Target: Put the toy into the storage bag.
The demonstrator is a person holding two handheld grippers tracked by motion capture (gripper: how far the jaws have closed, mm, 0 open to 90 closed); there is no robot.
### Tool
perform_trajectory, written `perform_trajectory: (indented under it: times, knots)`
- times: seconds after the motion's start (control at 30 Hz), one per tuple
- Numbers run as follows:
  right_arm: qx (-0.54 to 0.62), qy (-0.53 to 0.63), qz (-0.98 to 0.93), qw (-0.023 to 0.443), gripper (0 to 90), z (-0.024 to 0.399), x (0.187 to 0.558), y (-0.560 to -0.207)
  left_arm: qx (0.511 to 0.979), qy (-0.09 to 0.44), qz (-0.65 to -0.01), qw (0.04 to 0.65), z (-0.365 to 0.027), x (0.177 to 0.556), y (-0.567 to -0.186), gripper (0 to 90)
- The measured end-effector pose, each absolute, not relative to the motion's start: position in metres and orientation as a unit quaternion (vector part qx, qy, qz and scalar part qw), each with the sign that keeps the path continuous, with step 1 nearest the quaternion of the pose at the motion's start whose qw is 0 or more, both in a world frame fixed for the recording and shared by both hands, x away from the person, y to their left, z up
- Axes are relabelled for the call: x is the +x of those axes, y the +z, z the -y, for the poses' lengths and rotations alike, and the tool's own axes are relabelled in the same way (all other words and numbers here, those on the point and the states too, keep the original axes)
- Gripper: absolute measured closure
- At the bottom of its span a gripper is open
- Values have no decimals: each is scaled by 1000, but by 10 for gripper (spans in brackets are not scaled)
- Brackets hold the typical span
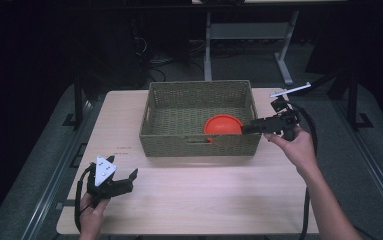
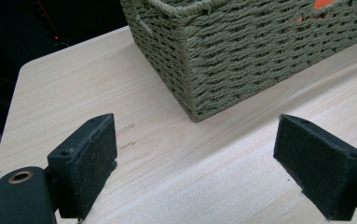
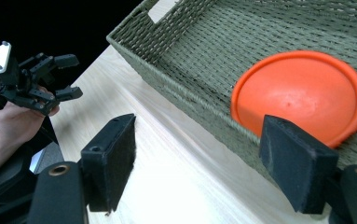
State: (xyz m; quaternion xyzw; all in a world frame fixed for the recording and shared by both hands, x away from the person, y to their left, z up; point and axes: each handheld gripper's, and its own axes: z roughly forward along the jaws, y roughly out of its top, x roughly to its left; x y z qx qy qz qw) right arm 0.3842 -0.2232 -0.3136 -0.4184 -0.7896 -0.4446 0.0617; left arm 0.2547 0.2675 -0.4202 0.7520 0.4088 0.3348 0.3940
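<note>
Orange plate (image 1: 222, 124) lying upturned in the woven basket (image 1: 179, 117), against its near wall at the right end. Right claw (image 1: 246, 128) at the basket's right rim, jaws apart and empty, beside the plate. Left claw (image 1: 125, 172) open over bare table (image 1: 204, 195), well apart from the basket.

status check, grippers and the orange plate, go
Right gripper open, empty, at basket right wall. Left gripper open, empty, over table. Orange plate lying in basket. Basket wall stands between right gripper and plate.
</note>
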Motion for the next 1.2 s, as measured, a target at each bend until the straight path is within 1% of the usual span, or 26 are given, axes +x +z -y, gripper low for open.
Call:
perform_trajectory:
  times: [0.53, 1.2]
  knots:
    - [-419, -443, 790, 62, 257, 239, 366, -331, 752, 335, -409, 393, -267, 255, -420, 128]
    - [-435, -443, 779, 82, 253, 258, 346, -366, 753, 334, -407, 393, -266, 254, -421, 128]
